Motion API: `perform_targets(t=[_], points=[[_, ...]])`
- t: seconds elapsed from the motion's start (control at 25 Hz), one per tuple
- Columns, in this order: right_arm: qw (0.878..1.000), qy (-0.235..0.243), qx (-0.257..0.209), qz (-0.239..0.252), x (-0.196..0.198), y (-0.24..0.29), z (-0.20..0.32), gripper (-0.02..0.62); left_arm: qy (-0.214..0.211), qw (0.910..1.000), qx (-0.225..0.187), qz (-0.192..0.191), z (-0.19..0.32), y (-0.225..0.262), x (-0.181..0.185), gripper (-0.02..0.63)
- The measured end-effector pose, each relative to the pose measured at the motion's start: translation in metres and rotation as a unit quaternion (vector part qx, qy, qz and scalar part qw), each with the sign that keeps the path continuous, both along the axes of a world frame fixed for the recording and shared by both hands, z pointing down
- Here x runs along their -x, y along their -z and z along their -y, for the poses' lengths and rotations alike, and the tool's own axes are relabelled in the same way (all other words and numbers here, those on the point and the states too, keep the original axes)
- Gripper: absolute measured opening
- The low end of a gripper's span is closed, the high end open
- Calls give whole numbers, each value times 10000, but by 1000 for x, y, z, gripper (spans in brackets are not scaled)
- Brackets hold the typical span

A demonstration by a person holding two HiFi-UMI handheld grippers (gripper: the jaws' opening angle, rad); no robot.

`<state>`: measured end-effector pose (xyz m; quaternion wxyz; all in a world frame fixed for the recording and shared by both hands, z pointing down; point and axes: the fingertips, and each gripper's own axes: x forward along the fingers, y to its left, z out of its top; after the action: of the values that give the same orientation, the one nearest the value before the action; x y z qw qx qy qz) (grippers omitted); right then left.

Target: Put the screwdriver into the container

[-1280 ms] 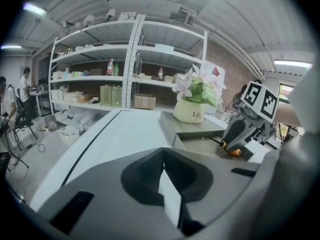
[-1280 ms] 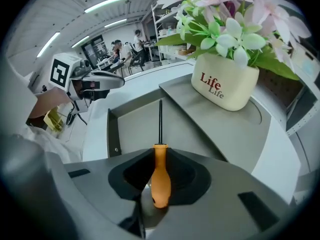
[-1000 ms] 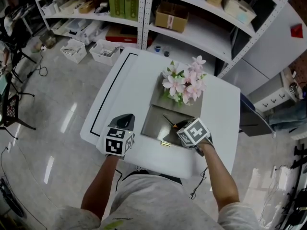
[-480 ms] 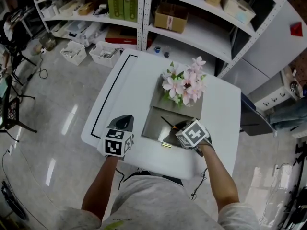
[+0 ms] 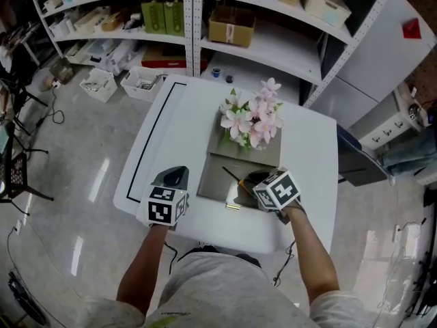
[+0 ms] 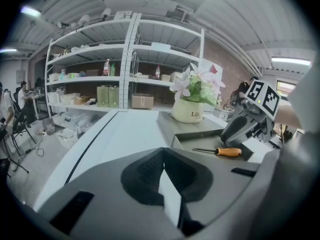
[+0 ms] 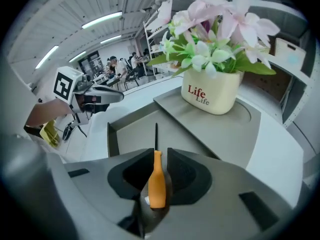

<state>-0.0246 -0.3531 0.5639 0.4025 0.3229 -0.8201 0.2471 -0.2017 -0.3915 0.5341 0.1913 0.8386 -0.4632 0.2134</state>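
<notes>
The screwdriver has an orange handle and a thin dark shaft. In the left gripper view the screwdriver lies flat on the floor of the grey open container, below my right gripper. Seen along the right gripper, its jaws stand narrowly parted around the handle, with a dark gap on the left side. From the head view the shaft points away over the container. My left gripper rests shut and holds nothing, left of the container.
A cream pot of pink flowers stands on a grey slab just behind the container. A small brass piece lies on the white table by the container's near edge. Shelving with boxes rises beyond the table.
The right gripper has shifted slightly over the container and the screwdriver sits lower, down on its floor. The left gripper has held its place.
</notes>
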Motion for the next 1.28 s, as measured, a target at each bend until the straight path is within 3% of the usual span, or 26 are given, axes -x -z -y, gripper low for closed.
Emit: perform_targets(t=[0.36, 0.68, 1.0, 1.28], points=[[9955, -684, -535, 388, -31, 35, -8, 66, -149, 9997, -180, 2, 2, 22, -20, 5], [9797, -1330, -1261, 814, -72, 84, -25, 8, -276, 9988, -403, 52, -13, 48, -45, 5], [9605, -1683, -1799, 1293, -96, 122, -53, 6, -278, 9972, -689, -10, -40, 74, -68, 5], [9510, -1782, -2073, 1442, -106, 134, -75, 5, -92, 9959, -894, -57, -65, 87, -74, 5]])
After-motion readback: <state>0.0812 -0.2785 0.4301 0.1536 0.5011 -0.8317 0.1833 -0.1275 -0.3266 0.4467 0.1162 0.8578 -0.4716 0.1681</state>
